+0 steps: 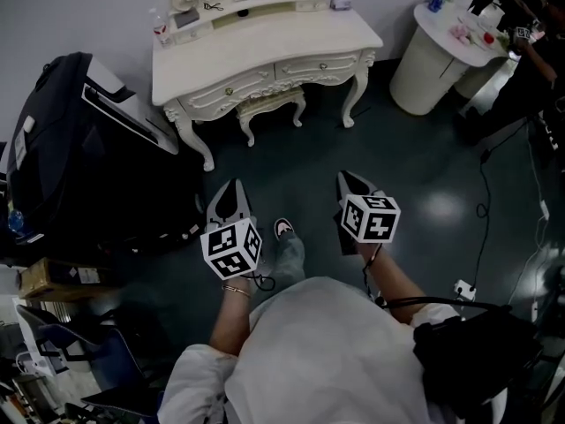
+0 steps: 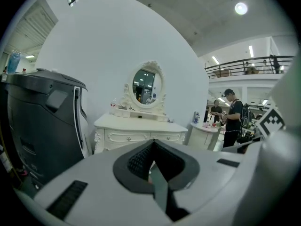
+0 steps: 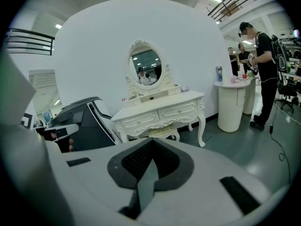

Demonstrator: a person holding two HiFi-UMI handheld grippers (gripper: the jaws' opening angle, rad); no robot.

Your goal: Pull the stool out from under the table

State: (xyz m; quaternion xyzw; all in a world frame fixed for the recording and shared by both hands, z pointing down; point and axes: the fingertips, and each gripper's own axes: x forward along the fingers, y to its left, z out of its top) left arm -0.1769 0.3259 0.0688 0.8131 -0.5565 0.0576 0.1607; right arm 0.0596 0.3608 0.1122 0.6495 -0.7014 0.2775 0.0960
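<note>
Under the white table (image 1: pixel 265 47), the stool (image 1: pixel 270 104) sits tucked right in, so the pull is not yet begun. Well short of it, the left gripper (image 1: pixel 234 186) has its jaws together on nothing, and the right gripper (image 1: pixel 345 177) is likewise closed and empty. The 2 point forward and slightly down toward the stool.

Cream table (image 1: pixel 291 44) and stool (image 1: pixel 269 104) — carved scrolls; floor (image 1: pixel 415 162) dark teal.

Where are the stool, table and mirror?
stool (image 1: pixel 269 104), head view, front edge of the seat.
table (image 1: pixel 282 47), head view, bare top.
mirror (image 3: pixel 146 66), right gripper view, middle of the glass.
</note>
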